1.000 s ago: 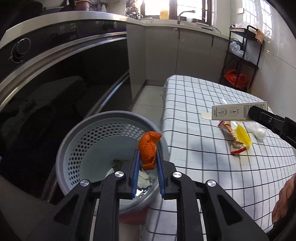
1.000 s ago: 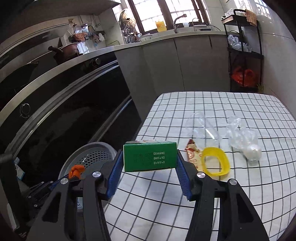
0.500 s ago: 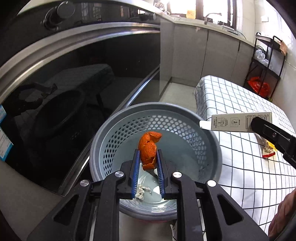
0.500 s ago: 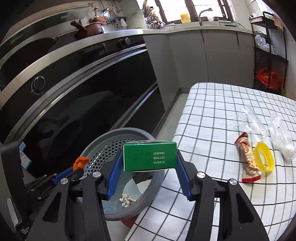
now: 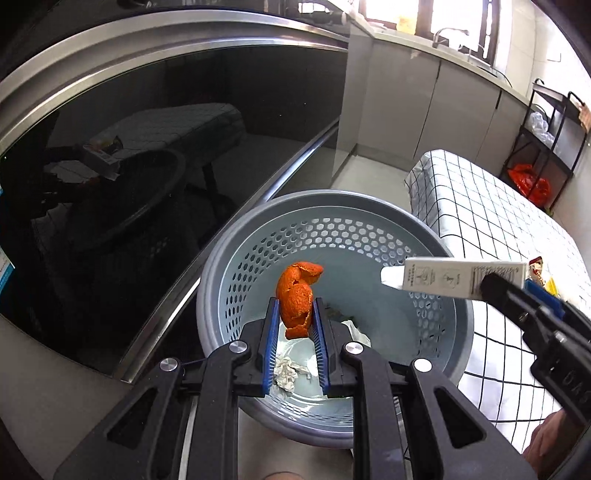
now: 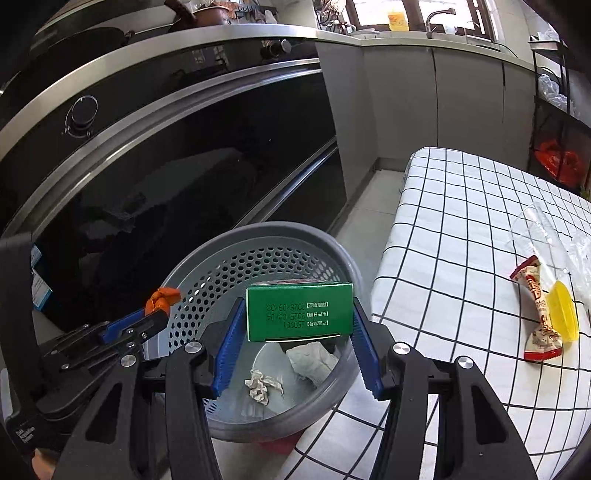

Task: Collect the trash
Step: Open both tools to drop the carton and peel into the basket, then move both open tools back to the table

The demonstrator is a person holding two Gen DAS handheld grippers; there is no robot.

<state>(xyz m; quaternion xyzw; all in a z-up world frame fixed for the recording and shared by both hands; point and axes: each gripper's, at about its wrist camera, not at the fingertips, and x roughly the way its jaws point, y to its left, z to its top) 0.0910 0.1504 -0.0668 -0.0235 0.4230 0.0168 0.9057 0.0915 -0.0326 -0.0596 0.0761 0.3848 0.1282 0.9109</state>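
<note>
Our left jaws pinch the orange peel (image 5: 297,297) and our right jaws squeeze the green box (image 6: 299,312) over the bin (image 6: 258,240); the box might bounce out.

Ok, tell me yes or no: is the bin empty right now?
No. The right wrist view shows crumpled paper and a white wad lying on the bottom of the grey bin.

basket (image 6: 332,254) left of table (image 6: 461,229), crumpled paper (image 6: 264,384) inside basket

Home kitchen: oven (image 6: 184,155), sink tap (image 6: 436,18).
</note>
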